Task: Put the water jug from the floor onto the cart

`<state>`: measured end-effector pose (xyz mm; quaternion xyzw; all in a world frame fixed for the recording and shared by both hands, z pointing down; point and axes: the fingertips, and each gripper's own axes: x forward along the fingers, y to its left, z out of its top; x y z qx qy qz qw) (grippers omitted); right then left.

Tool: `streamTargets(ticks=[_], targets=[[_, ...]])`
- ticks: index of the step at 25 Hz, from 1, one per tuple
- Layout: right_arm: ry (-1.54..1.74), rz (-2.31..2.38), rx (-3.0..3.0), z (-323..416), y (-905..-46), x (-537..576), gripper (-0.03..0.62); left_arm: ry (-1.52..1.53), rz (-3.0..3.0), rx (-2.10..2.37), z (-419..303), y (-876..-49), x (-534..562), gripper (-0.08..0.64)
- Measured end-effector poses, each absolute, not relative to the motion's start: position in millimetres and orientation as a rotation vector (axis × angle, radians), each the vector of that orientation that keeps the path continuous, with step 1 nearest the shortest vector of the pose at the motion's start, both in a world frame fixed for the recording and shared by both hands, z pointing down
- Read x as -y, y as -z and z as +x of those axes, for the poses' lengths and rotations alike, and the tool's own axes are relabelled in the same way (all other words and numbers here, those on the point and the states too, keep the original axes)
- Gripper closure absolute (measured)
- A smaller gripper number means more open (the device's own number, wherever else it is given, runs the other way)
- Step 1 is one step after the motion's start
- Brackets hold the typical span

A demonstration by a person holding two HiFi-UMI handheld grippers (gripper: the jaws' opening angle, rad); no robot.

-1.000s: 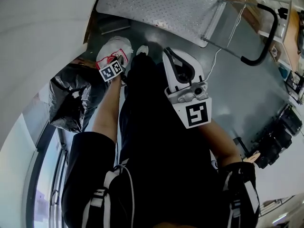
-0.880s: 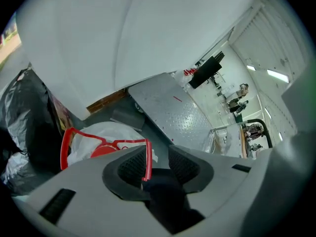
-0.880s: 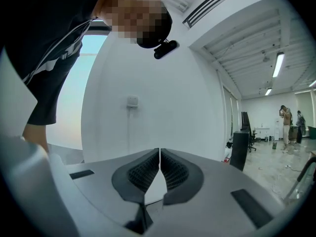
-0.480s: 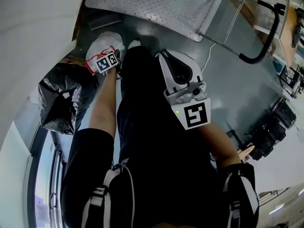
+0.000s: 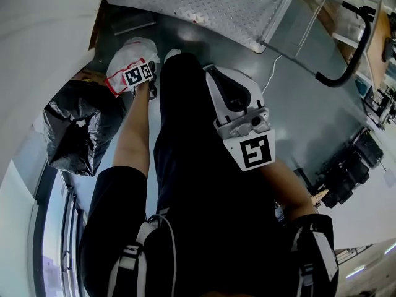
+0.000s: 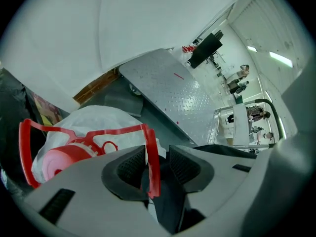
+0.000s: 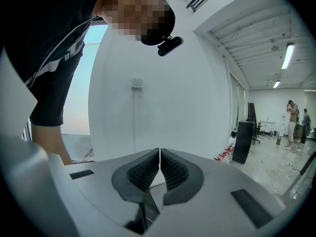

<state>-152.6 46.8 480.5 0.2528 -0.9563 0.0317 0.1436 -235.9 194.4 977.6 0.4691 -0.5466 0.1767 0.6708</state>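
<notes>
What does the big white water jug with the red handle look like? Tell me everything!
The water jug is a rounded, cloudy white plastic bottle with a pinkish-red cap and a thin red plastic carrying handle fixed near the cap. It sits on the grey floor beside the cart's bumpy metal deck. One strip of the handle passes between the open jaws of the left tool, which are not squeezing it.

Water jug [image 5: 127, 55] hemmed: black bag [image 5: 79, 129] left, white wall [image 5: 43, 36] close; cart deck [image 5: 204, 4] open beyond.
</notes>
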Motion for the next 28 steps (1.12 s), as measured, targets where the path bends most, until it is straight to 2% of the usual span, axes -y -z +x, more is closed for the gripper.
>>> streamTargets(ticks=[12, 14, 16, 17, 28], targets=[[-0.114, 0.759, 2.728, -124, -507, -58, 0.572, -0.496, 1.038, 1.284, -240, -1008, -205, 0.421], [-0.117, 0.768, 2.72, -118, -509, -60, 0.572, -0.527, 1.029, 1.272, -239, -1009, -206, 0.454], [-0.121, 0.784, 2.712, -112, -508, -61, 0.572, -0.579, 1.042, 1.256, -235, -1006, -207, 0.53], [-0.123, 0.793, 2.709, -110, -506, -62, 0.572, -0.606, 1.054, 1.245, -233, -1003, -208, 0.541], [-0.164, 0.83, 2.709, -114, -475, -63, 0.572, -0.585, 1.008, 1.224, -257, -970, -242, 0.541]])
